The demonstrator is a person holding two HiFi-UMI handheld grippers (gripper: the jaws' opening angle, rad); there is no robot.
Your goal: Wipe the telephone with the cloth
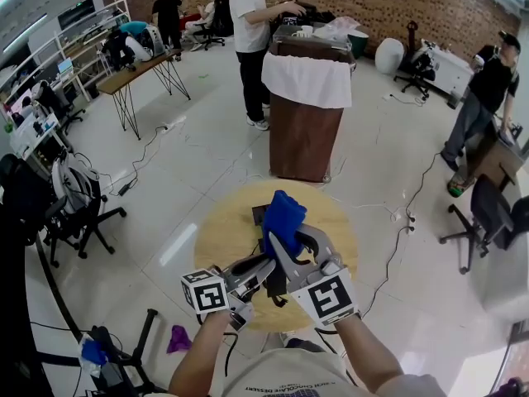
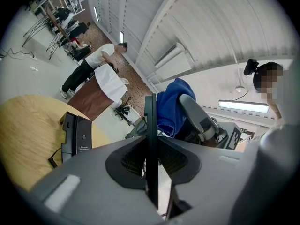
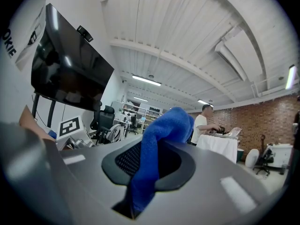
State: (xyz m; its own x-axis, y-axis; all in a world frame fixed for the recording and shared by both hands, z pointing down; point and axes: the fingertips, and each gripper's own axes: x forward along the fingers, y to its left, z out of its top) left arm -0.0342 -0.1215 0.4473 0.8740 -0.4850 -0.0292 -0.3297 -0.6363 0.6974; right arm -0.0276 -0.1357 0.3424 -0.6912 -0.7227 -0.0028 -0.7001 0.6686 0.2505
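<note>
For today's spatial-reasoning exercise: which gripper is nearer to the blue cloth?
Right. The right gripper has its fingers closed on the blue cloth; the left gripper, clamping a thin dark object, sits beside it with the cloth just beyond its fingers.

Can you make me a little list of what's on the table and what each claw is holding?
Table: round light wooden table
On it: black telephone base with a cord
Right claw: shut on the blue fluffy cloth
Left claw: shut on a thin black flat piece; I can't tell what it is
</note>
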